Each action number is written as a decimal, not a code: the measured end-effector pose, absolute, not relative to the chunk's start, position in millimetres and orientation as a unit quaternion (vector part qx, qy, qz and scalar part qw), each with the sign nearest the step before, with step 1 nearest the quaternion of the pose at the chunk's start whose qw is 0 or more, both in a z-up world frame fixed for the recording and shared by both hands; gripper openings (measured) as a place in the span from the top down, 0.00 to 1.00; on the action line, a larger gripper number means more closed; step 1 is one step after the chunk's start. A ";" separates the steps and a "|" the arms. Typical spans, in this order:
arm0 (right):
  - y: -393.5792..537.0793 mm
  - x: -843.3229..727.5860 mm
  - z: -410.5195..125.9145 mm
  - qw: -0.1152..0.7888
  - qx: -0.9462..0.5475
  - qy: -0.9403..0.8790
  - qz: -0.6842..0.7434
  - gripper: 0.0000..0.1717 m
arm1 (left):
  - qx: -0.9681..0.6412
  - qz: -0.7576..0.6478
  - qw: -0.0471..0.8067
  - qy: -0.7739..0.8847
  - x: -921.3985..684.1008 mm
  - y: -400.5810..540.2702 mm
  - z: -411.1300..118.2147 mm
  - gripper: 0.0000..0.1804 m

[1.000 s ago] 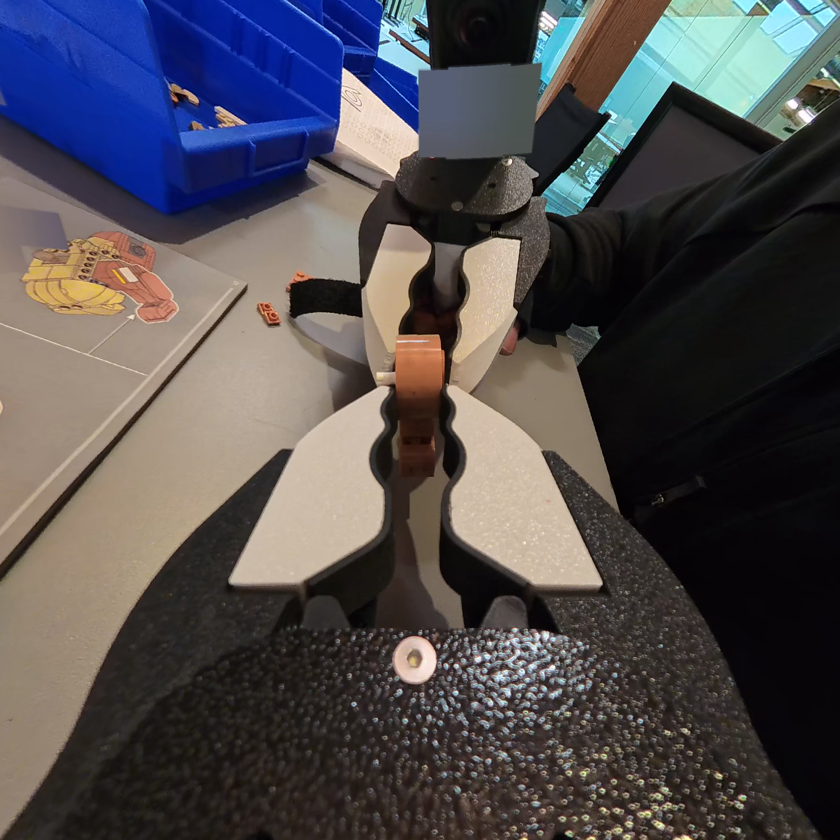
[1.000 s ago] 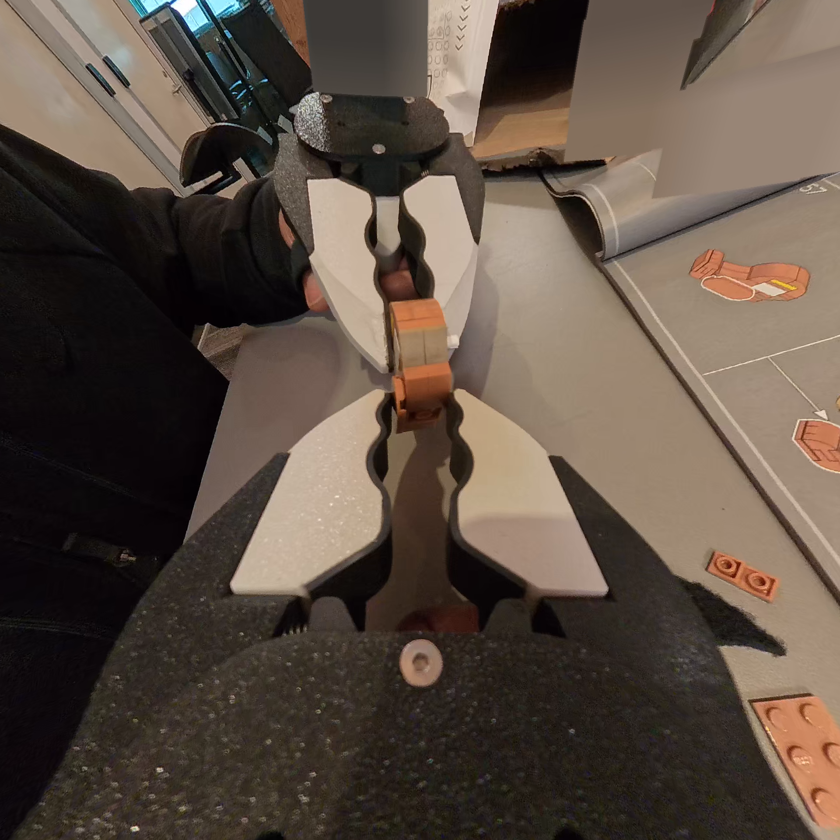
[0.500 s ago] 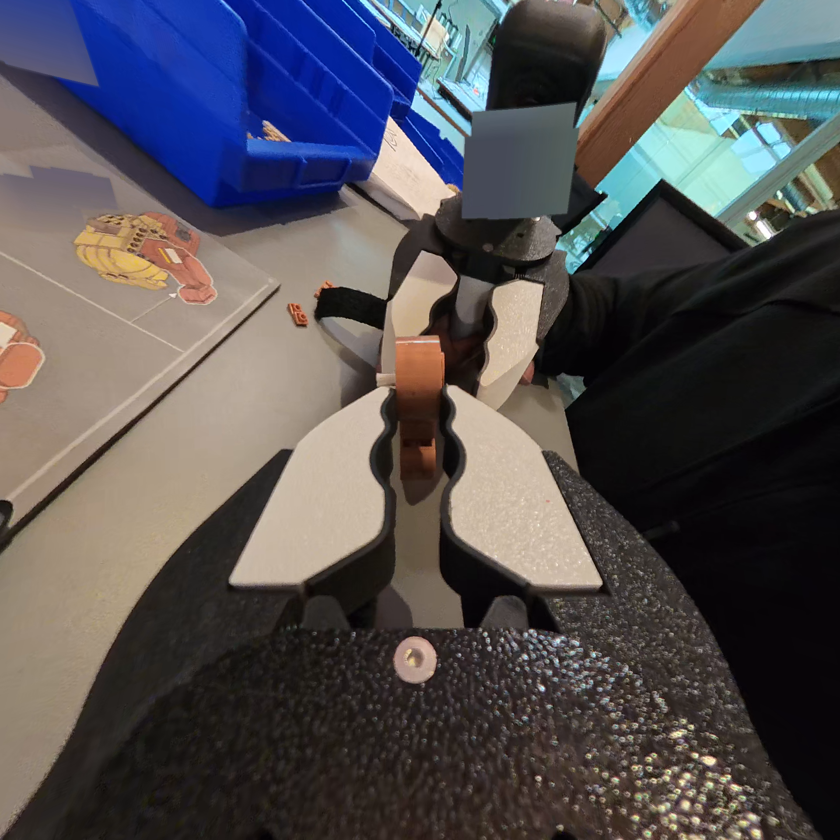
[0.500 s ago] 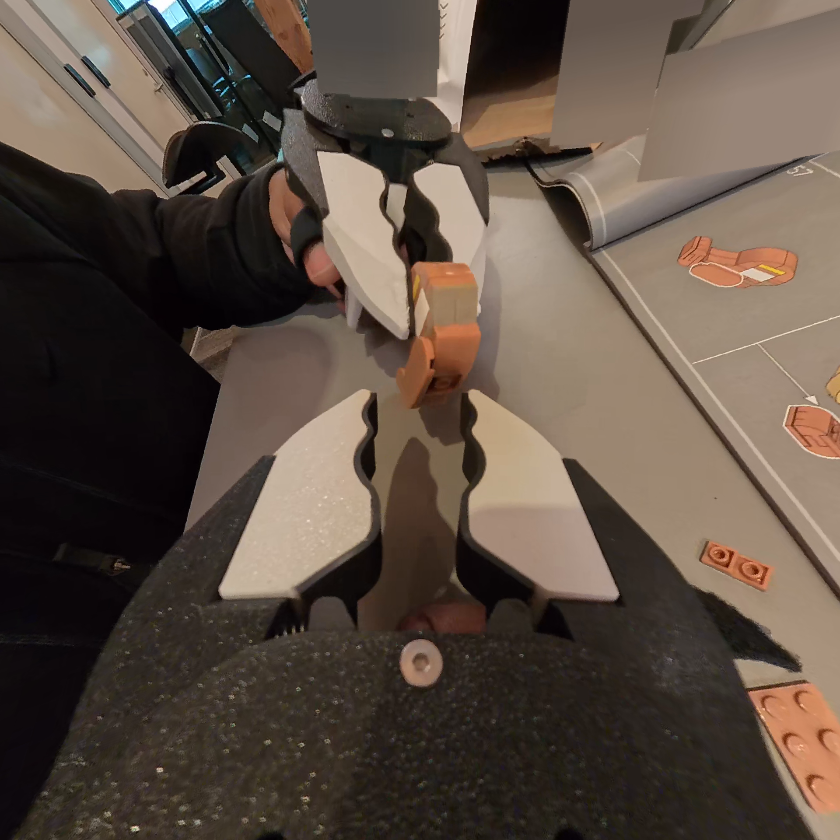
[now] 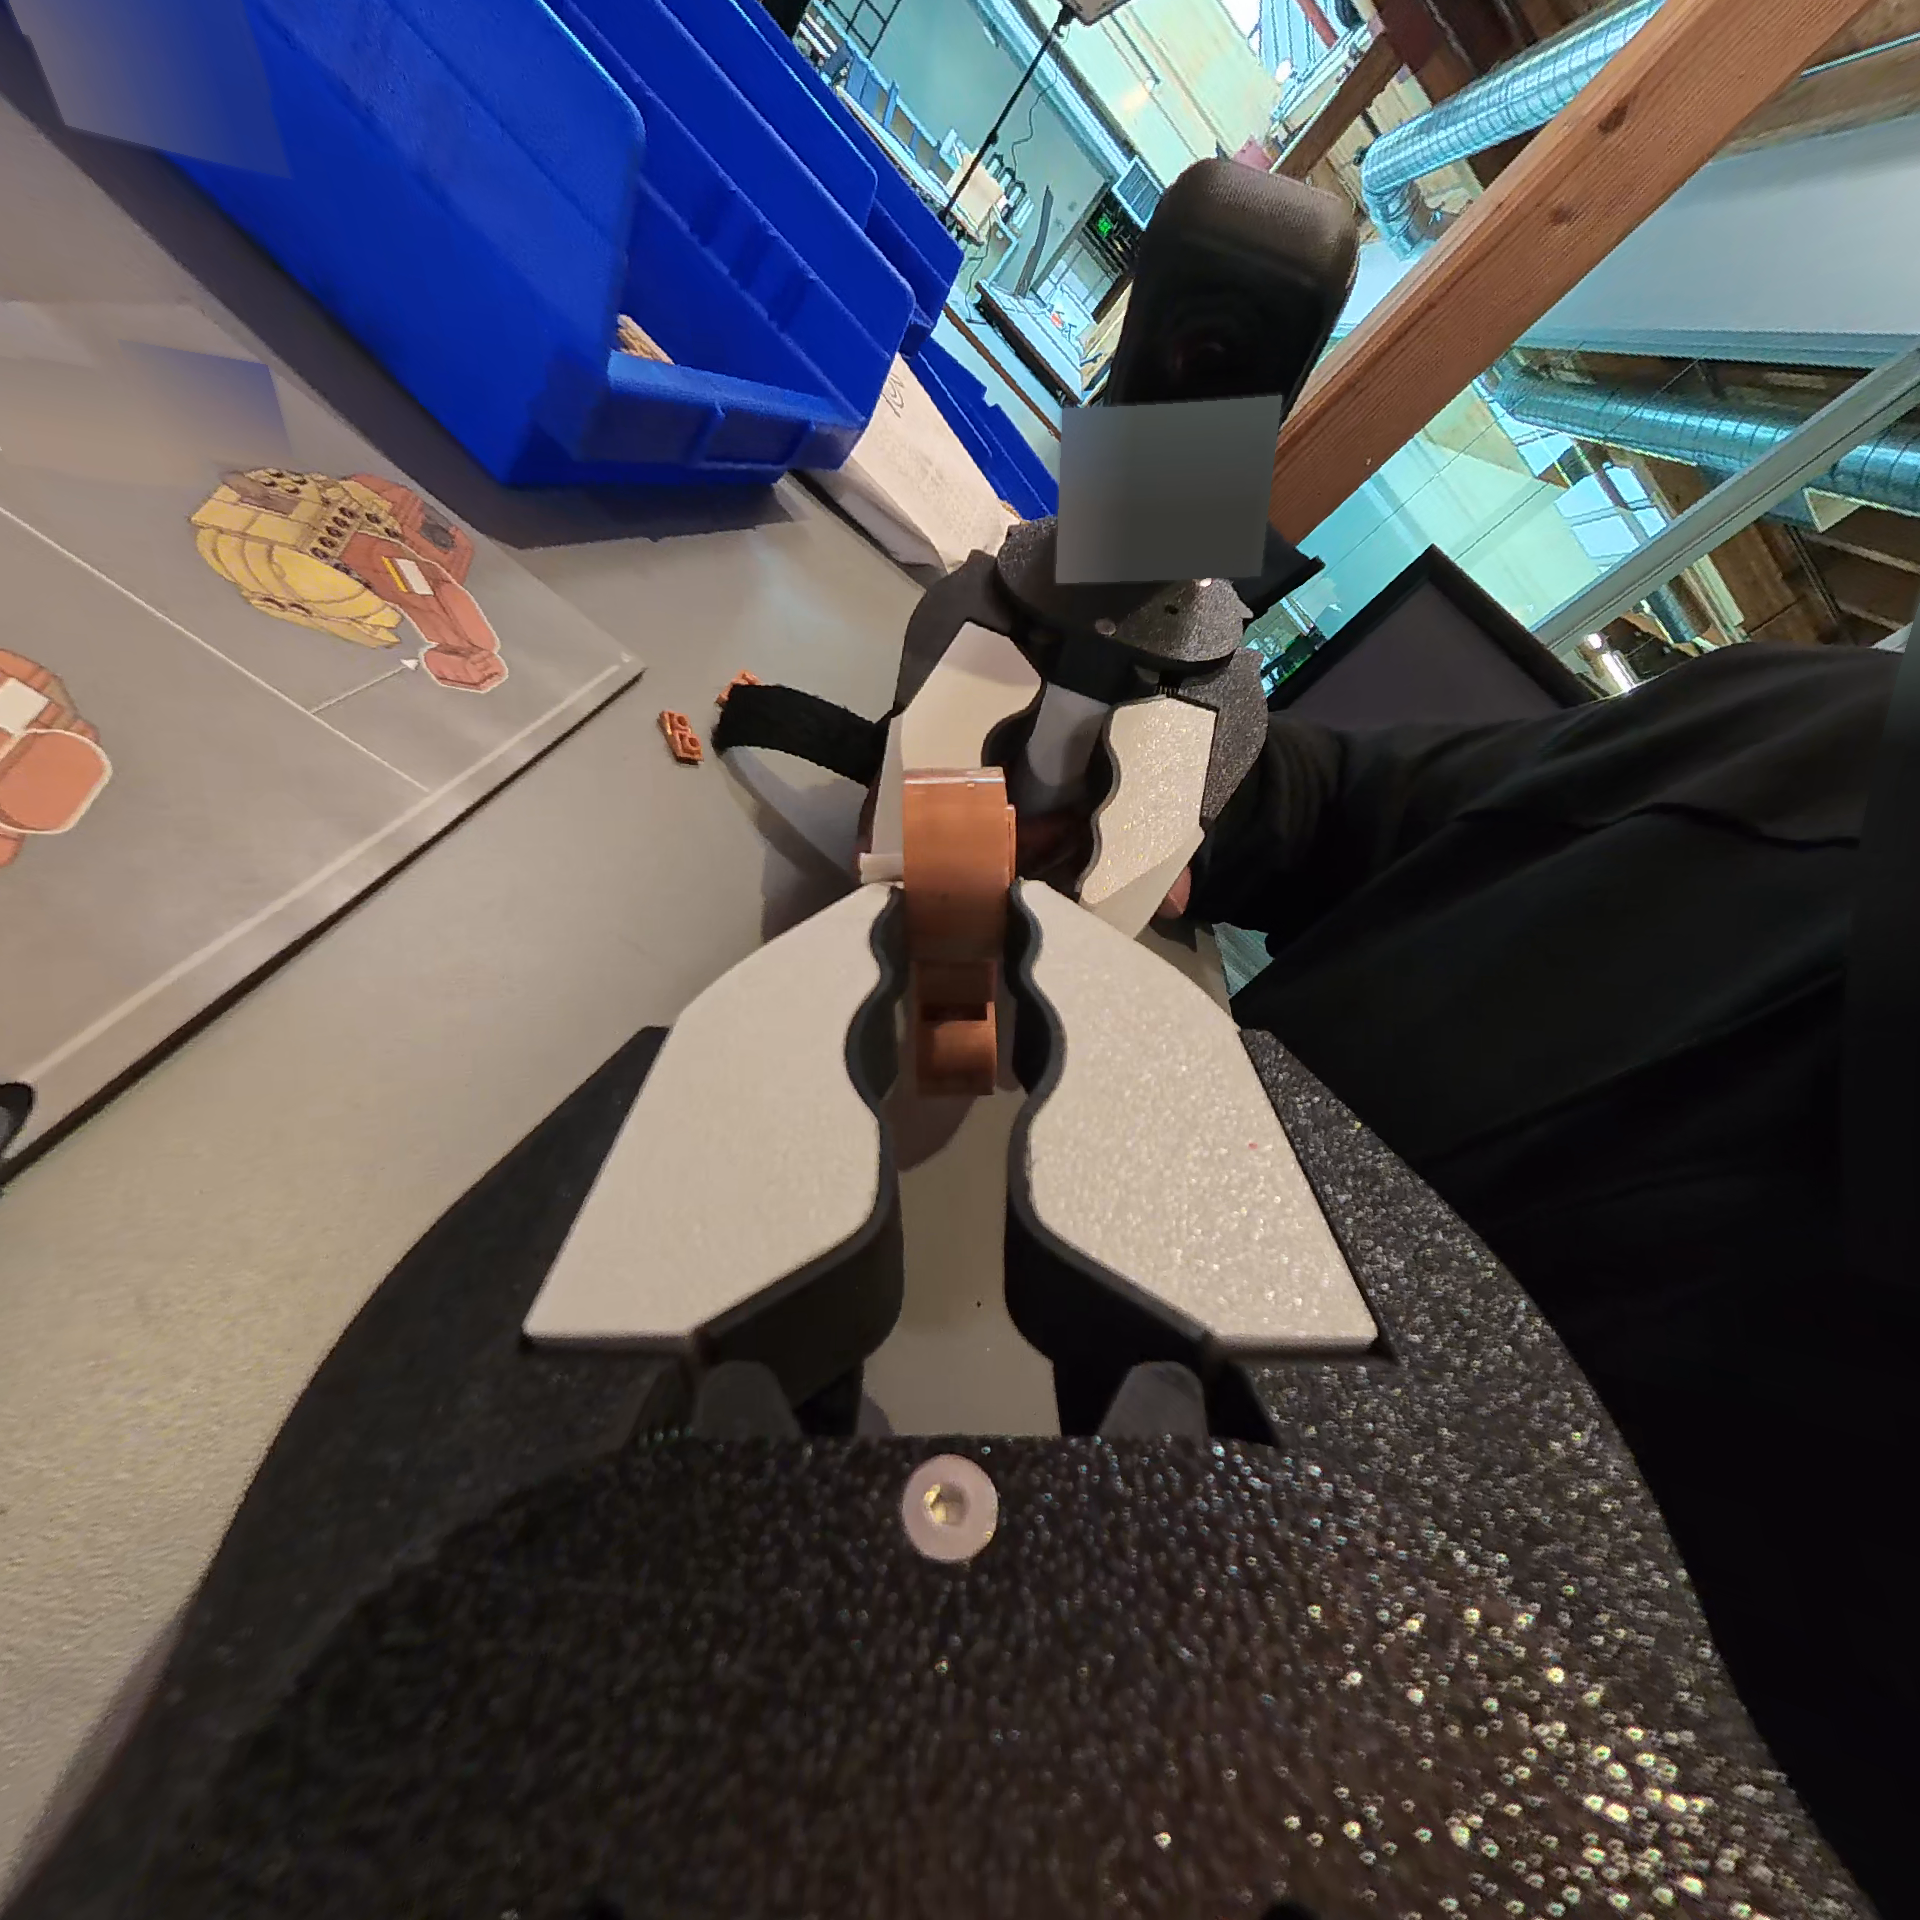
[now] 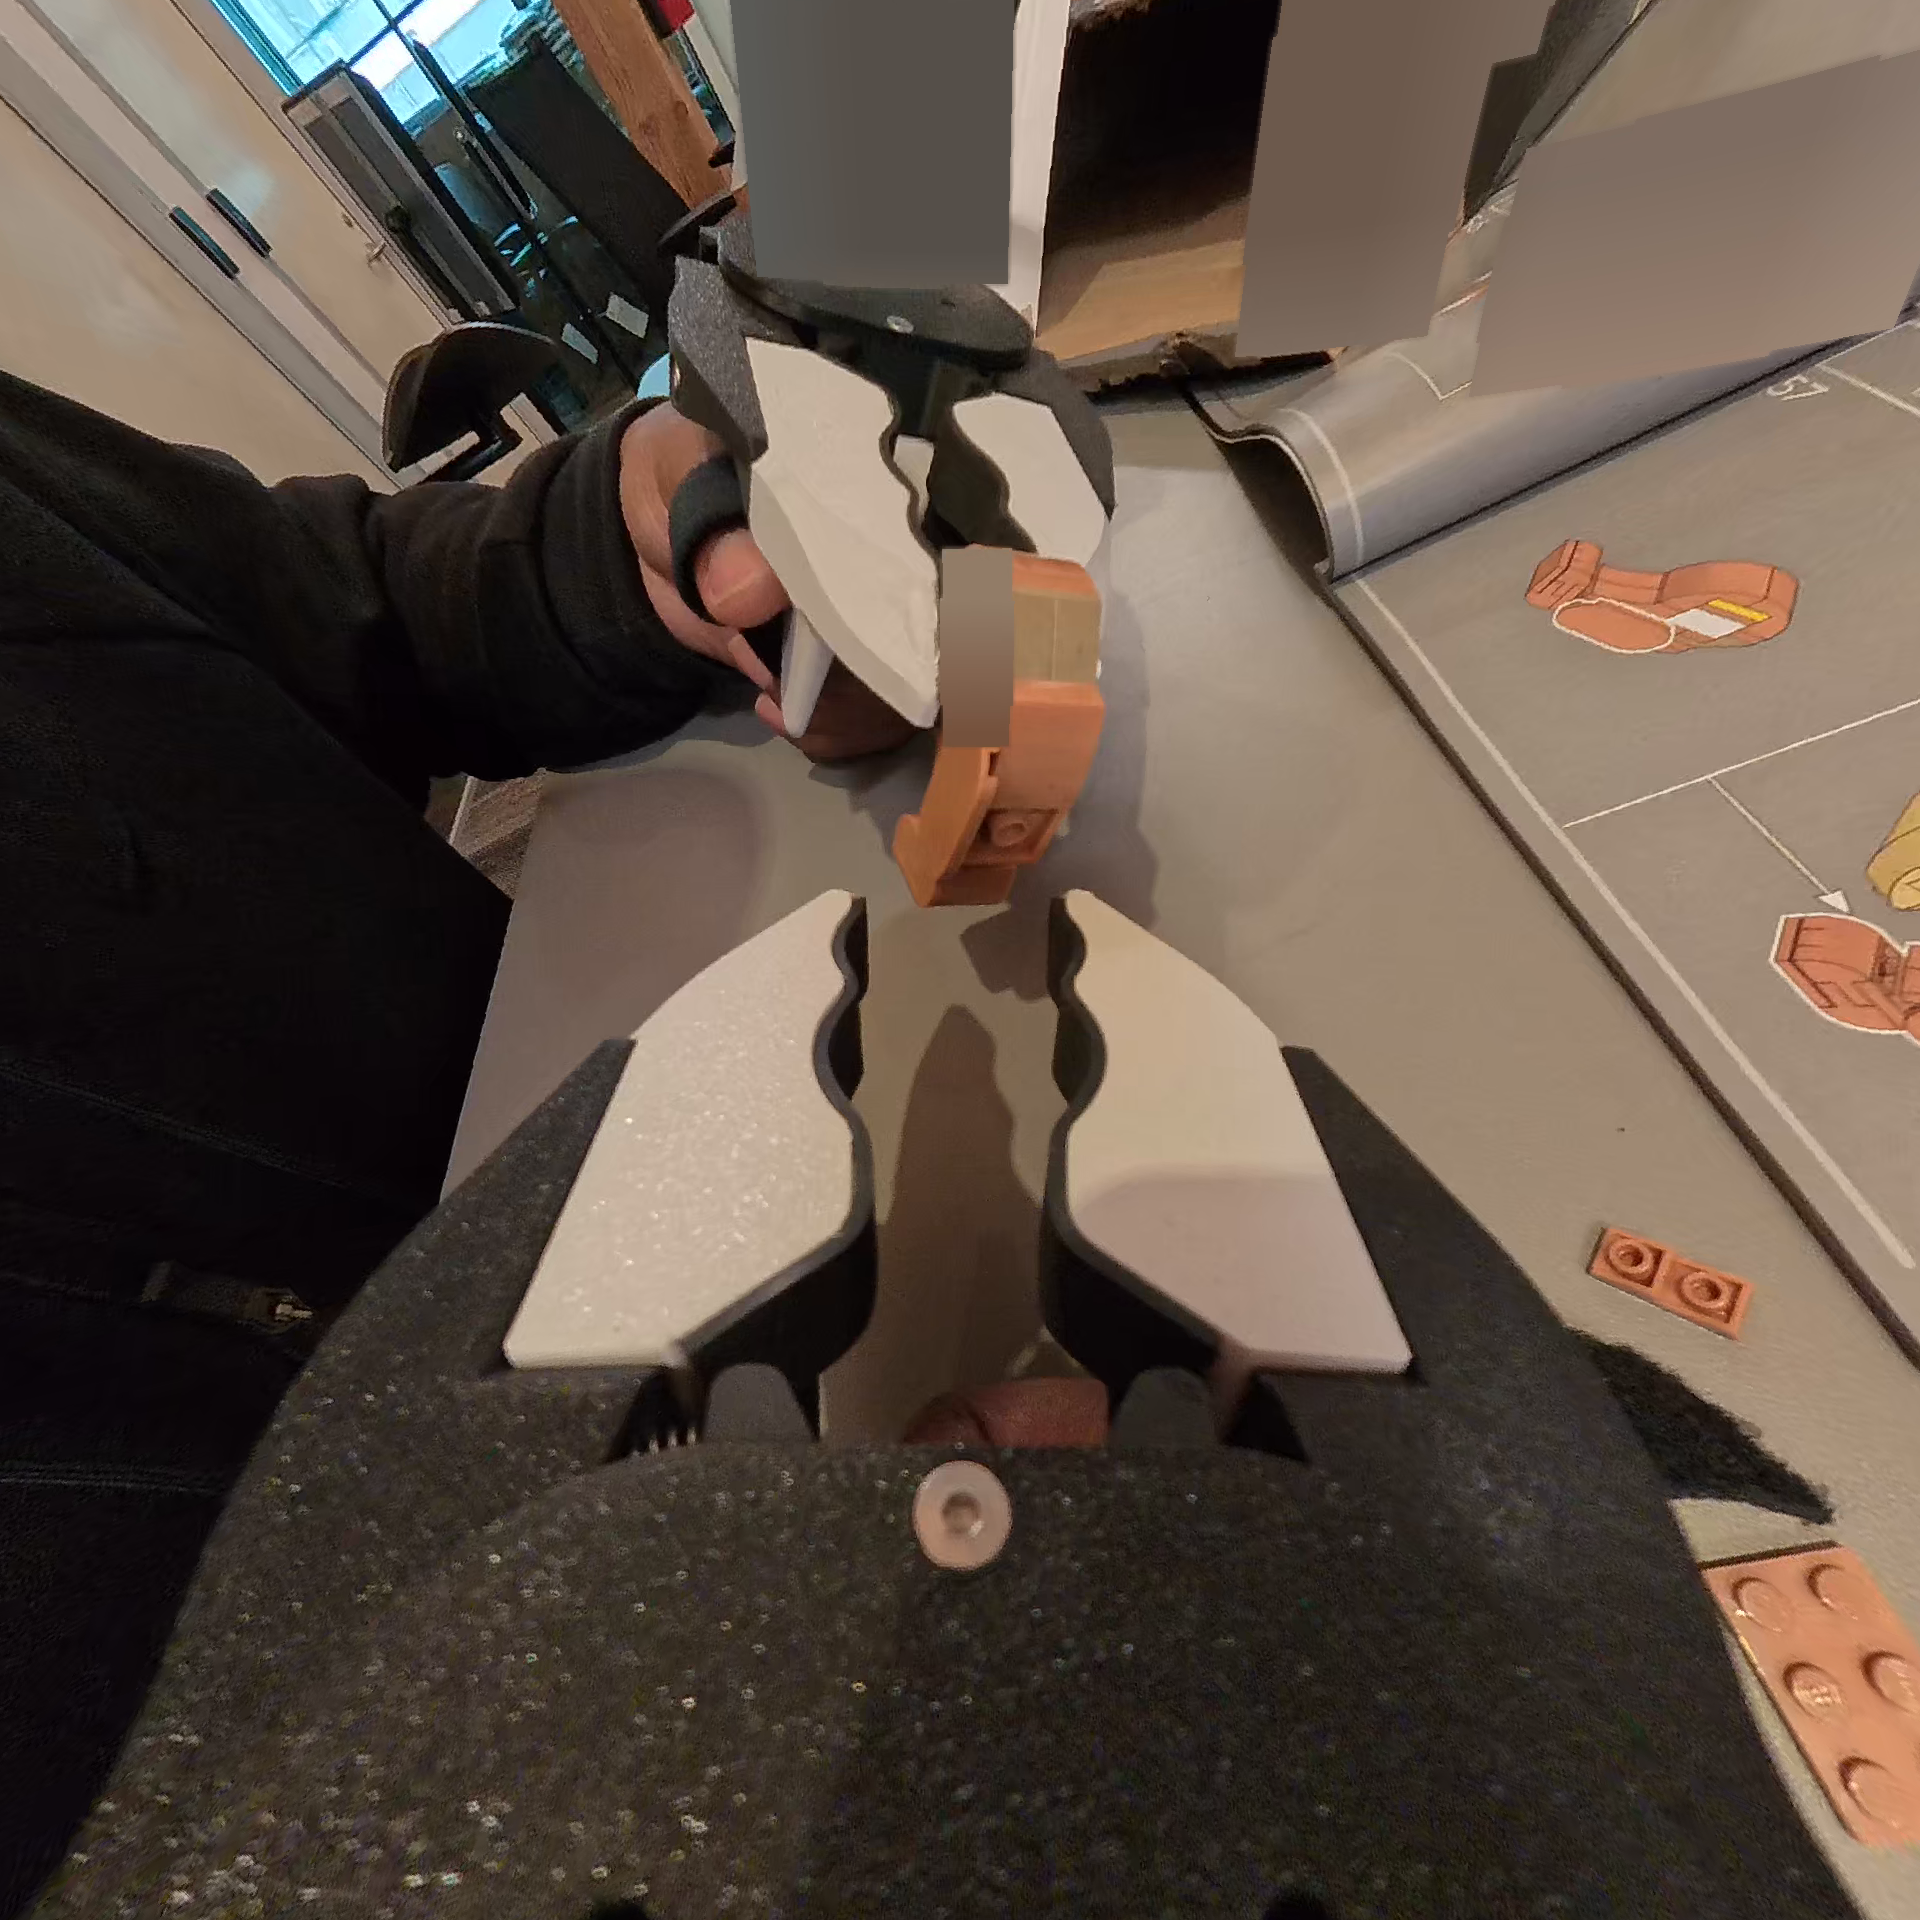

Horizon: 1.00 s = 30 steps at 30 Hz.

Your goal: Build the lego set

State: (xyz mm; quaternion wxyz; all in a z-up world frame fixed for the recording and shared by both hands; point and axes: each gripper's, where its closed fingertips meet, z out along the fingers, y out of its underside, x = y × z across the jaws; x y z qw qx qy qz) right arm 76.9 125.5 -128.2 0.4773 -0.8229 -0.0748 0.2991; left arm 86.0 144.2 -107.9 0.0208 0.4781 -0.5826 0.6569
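1. My left gripper [image 5: 954,914] is clamping a brown brick build [image 5: 956,873]; both pads are pressing on its flanks, and it is standing up between the fingertips, off the grey table [image 5: 312,1195].
2. From my right wrist view, that same build [image 6: 1023,748] is hanging from the far gripper's tips: tan bricks on top, an orange curved piece and a studded brown block below.
3. My right gripper [image 6: 956,914] is sitting with its fingers apart and nothing between them; the build's lower end is hovering just ahead of the tips, not touching either pad.
4. In the left wrist view I am seeing the right gripper [image 5: 1039,821] just behind the build, facing me, jaws apart, a hand in a black sleeve [image 5: 1455,831] around it.
5. The hand [image 6: 717,582] on the left gripper is showing in the right view, a black strap around one finger.
6. On the table to the left of my left gripper, an instruction sheet [image 5: 260,675] with printed model drawings is lying flat, and blue bins [image 5: 520,260] are standing behind it.
7. A small brown plate [image 5: 681,736] is lying near the sheet's corner, beside a black strap [image 5: 800,727].
8. To the right of my right gripper, a two-stud plate [image 6: 1671,1280] is lying on the table near the sheet's edge [image 6: 1662,935], and a bigger studded plate [image 6: 1829,1683] is lying close beside the gripper body.
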 end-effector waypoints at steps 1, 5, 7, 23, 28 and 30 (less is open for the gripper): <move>125.5 76.8 -128.2 0.477 -0.823 -0.075 0.299 0.81 | 0.478 0.657 0.021 -0.582 86.0 144.4 -108.0 0.91; 125.8 77.3 -127.9 0.478 -0.822 -0.073 0.299 0.81 | 0.479 0.656 0.020 -0.583 86.0 144.3 -108.2 0.91; 125.9 77.8 -127.5 0.480 -0.822 -0.072 0.299 0.81 | 0.478 0.656 0.020 -0.583 85.9 144.1 -108.2 0.91; 126.7 79.5 -120.7 0.496 -0.809 -0.059 0.311 0.84 | 0.481 0.656 0.018 -0.582 86.4 145.3 -108.2 0.91; 128.0 82.2 -115.7 0.511 -0.799 -0.051 0.311 0.86 | 0.482 0.655 0.016 -0.582 86.8 145.5 -108.5 0.91; 129.1 85.3 -113.4 0.522 -0.795 -0.046 0.305 0.89 | 0.482 0.655 0.014 -0.582 86.9 145.7 -108.5 0.91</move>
